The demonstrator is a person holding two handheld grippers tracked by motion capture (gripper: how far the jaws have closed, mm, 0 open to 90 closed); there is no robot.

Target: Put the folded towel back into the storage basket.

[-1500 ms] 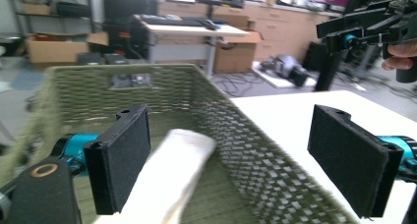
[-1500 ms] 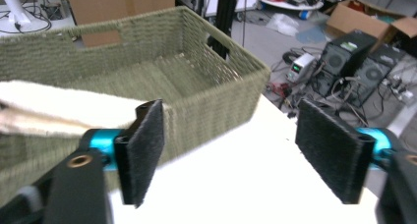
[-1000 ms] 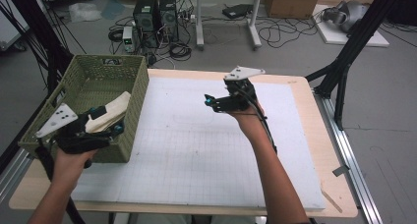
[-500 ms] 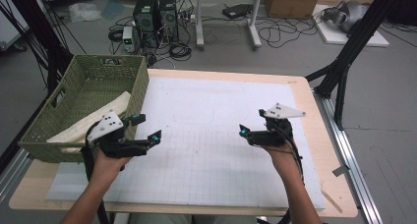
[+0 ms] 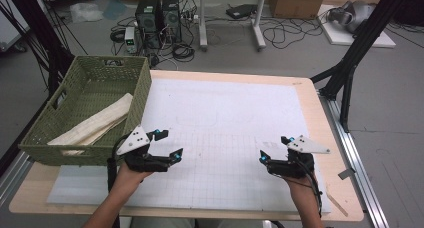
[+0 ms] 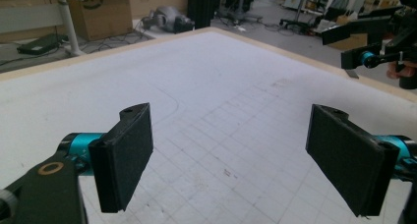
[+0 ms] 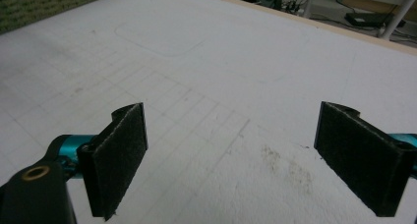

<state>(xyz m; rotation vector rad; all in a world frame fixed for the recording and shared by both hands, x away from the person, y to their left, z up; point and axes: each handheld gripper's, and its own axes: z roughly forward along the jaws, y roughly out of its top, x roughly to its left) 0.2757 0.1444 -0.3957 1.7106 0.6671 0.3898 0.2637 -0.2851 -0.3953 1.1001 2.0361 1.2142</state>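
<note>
A cream folded cloth (image 5: 95,124) lies inside the green woven basket (image 5: 142,90) at the table's left. Just right of the basket's near corner, my left gripper (image 5: 168,143) hovers over the white gridded mat (image 5: 225,118), open and empty. In the left gripper view its pads (image 6: 123,160) stand wide apart above bare mat (image 6: 221,111), with the other gripper (image 6: 373,42) at the top right. My right gripper (image 5: 273,149) is open and empty near the mat's front right. In the right gripper view its pads (image 7: 118,157) frame the bare mat (image 7: 221,62).
The wooden table edge (image 5: 340,138) borders the mat on the right. A corner of the basket (image 7: 39,0) is visible at the top left of the right gripper view. Black frame legs (image 5: 350,63), computers (image 5: 157,13) and cables stand on the floor beyond the table.
The left gripper let go of the cloth, which now lies in the basket, and drew back right and toward the front edge. The right gripper moved from mid-table to the front right.
</note>
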